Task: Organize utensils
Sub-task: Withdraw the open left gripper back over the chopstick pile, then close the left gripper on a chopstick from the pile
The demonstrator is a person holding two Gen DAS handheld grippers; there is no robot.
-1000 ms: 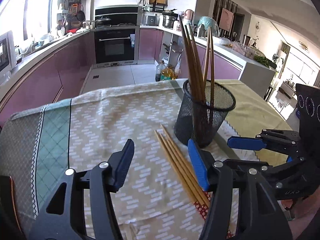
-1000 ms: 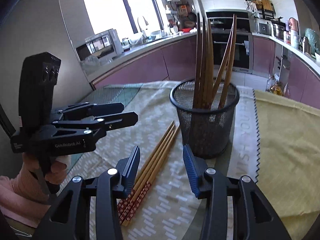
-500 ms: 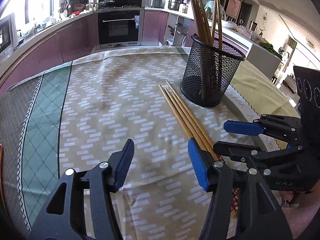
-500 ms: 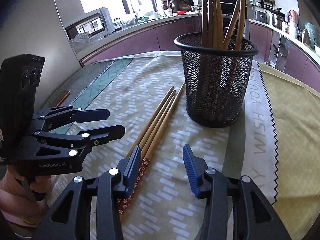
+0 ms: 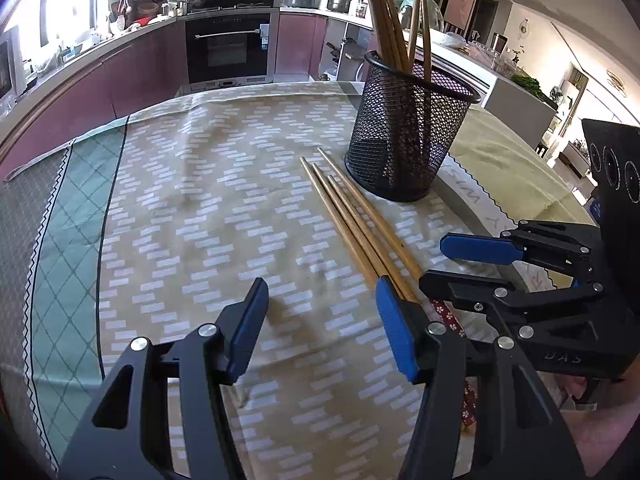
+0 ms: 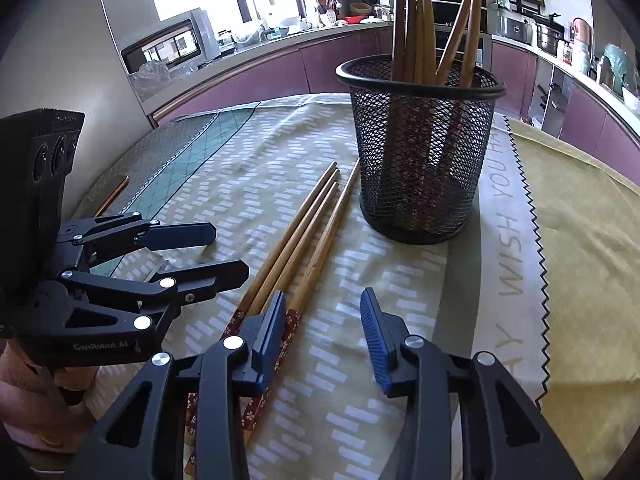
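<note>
Three wooden chopsticks [image 5: 352, 220] with red flowered ends lie side by side on the patterned tablecloth; they also show in the right wrist view [image 6: 304, 244]. Beyond them stands a black mesh holder [image 5: 408, 140] with several chopsticks upright in it, also in the right wrist view [image 6: 420, 152]. My left gripper [image 5: 324, 324] is open and empty, low over the cloth just left of the chopsticks' near ends. My right gripper [image 6: 324, 336] is open and empty over their red ends; it appears at the right of the left wrist view [image 5: 460, 264].
The beige tablecloth [image 5: 208, 208] has a green checked band [image 5: 68, 248] at the left and an olive cloth [image 6: 588, 240] at the right. Kitchen counters and an oven [image 5: 228, 48] lie beyond the table's far edge.
Both grippers have tilted down and come lower toward the cloth and the lying chopsticks. Both stayed open and empty. The chopsticks and holder have not moved.
</note>
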